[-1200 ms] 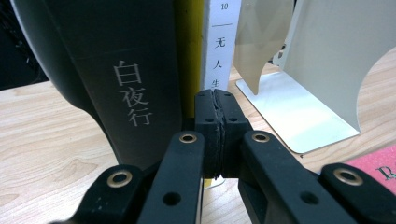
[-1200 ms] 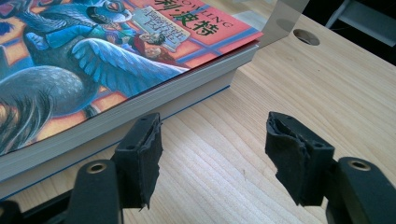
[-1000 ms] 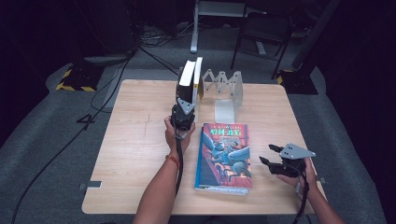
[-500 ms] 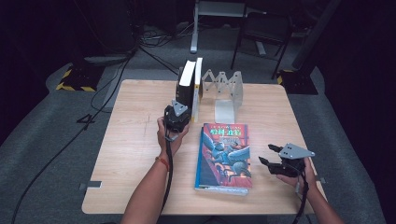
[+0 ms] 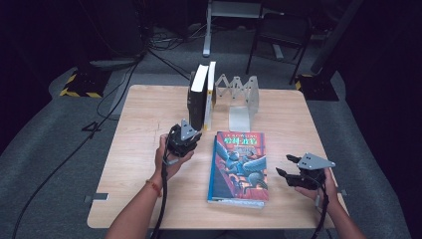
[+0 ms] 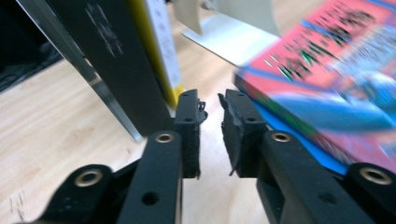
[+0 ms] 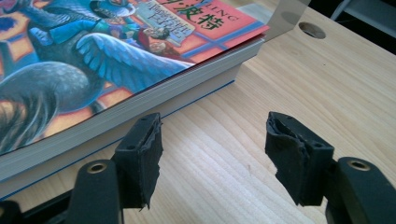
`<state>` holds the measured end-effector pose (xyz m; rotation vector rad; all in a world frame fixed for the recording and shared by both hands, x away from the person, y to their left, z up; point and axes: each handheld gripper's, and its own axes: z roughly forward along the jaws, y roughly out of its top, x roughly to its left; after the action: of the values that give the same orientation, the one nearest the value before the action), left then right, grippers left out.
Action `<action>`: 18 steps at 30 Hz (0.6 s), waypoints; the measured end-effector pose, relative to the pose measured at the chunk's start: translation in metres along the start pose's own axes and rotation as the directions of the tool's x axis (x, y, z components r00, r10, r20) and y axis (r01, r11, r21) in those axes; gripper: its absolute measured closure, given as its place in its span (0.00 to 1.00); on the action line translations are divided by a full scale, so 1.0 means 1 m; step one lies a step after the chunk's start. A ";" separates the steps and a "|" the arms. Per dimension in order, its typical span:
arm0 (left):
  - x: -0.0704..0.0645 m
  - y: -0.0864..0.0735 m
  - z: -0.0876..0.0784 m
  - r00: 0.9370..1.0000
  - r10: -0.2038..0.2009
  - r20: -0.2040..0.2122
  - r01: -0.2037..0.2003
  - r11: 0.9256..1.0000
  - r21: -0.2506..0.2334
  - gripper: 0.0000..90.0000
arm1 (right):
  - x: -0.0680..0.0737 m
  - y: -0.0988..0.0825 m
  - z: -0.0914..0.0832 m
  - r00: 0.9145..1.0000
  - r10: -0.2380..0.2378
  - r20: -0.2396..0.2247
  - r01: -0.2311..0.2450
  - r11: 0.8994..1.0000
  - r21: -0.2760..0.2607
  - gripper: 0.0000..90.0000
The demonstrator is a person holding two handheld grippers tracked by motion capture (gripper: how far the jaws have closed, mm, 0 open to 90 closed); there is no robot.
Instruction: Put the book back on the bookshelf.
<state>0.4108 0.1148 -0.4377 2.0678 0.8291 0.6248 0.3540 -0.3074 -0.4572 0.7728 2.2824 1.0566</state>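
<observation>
The left gripper (image 6: 212, 105), jaws just parting and empty, should clear the upright books (image 5: 201, 97); the right gripper (image 7: 215, 140), jaws spread, should take the flat book (image 5: 239, 167) squarely by its edge.

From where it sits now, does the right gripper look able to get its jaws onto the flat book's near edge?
Probably yes. The right gripper stands open beside the flat book, whose page edge lies just ahead of the jaws with only bare table between; nothing blocks the way. The left gripper is off at the other side.
</observation>
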 end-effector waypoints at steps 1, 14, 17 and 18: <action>-0.001 -0.005 -0.005 1.000 0.016 0.008 -0.016 1.000 0.010 0.82 | 0.001 0.000 0.000 1.000 -0.005 -0.001 0.005 1.000 0.003 0.41; -0.014 -0.061 -0.033 0.981 0.094 0.173 -0.115 0.986 0.119 0.54 | 0.021 -0.006 -0.017 0.992 -0.010 -0.127 0.020 0.997 0.078 0.43; -0.021 -0.073 -0.038 0.972 0.110 0.207 -0.143 0.978 0.149 0.50 | 0.026 -0.007 -0.020 0.987 -0.006 -0.163 0.023 0.995 0.100 0.43; -0.021 -0.073 -0.038 0.972 0.110 0.207 -0.143 0.978 0.149 0.49 | 0.026 -0.007 -0.020 0.987 -0.006 -0.163 0.023 0.995 0.100 0.43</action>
<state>0.3470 0.1520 -0.4790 2.3031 0.6546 0.4204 0.3204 -0.3037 -0.4570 0.7322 2.4930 1.0374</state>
